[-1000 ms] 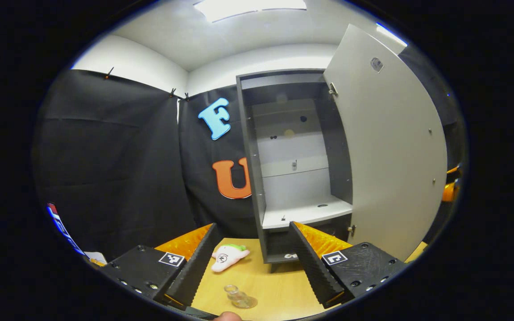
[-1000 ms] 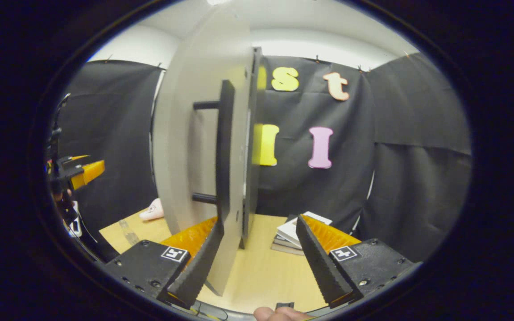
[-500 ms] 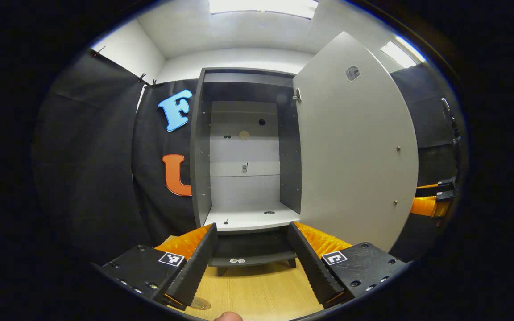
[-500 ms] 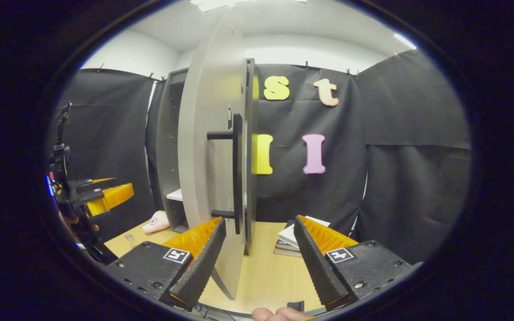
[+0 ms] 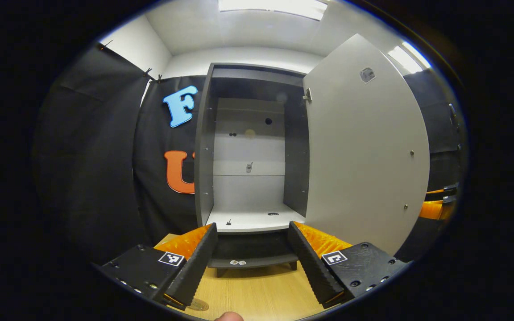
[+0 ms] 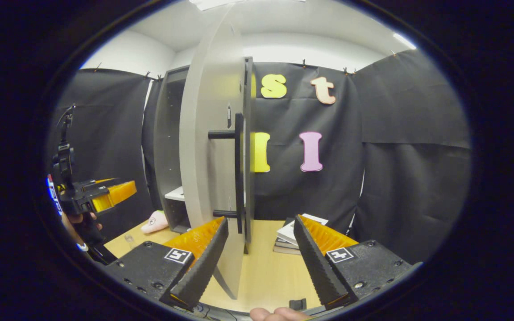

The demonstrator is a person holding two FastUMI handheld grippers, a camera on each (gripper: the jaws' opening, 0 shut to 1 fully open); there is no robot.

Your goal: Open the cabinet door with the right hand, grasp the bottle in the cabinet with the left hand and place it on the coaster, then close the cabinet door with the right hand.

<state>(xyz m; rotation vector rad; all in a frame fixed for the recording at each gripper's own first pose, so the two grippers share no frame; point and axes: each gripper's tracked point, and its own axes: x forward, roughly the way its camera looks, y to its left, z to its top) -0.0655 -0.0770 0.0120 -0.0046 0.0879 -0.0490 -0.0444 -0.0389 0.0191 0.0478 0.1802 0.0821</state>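
Note:
The grey cabinet (image 5: 203,147) stands wide open, its pale door (image 5: 364,147) swung out to the right and its white shelf (image 5: 252,219) bare. My left gripper (image 5: 251,225) is open in front of the shelf, holding nothing. A round coaster's edge (image 5: 200,305) peeks out beside its left finger. In the right gripper view a small clear bottle (image 6: 128,240) stands on the table. My right gripper (image 6: 260,219) is open, just short of the door's edge (image 6: 243,178) and its dark bar handle (image 6: 238,171). The left gripper (image 6: 105,196) hangs at the far left there.
A pink-and-white plush toy (image 6: 154,221) lies on the wooden table (image 6: 266,272) left of the cabinet. A stack of books (image 6: 290,236) sits behind the door on the right. The right gripper (image 5: 435,206) shows past the door's outer edge. Black cloth walls surround the booth.
The left gripper view swung up from the bottle, coaster and toy to face the open cabinet. The right gripper drew back from the door handle, still open. The door stays open.

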